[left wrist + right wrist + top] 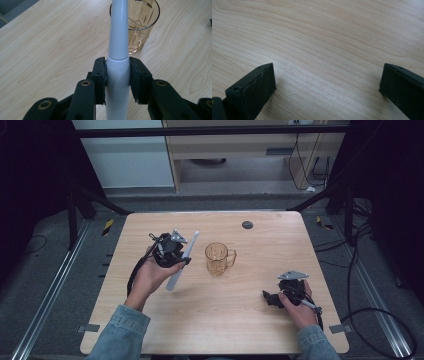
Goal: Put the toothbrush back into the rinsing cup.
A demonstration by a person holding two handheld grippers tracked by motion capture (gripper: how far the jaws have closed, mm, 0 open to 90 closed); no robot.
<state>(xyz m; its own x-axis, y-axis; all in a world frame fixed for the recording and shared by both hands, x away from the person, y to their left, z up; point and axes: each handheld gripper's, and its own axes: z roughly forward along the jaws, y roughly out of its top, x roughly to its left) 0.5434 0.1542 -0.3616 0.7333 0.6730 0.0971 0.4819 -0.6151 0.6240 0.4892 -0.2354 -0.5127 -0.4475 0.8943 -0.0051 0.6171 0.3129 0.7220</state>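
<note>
Your left gripper (117, 75) clamps long white plastic tapered handle (119, 45), lifted beside amber glass mug (218, 258); your right gripper (327, 82) gapes wide over wooden table (324, 37).

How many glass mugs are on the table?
1. The mug stands upright near the middle of the table, handle to the right, just right of the white wand clamped in the left gripper. Nothing on the tabletop seems hidden.
</note>
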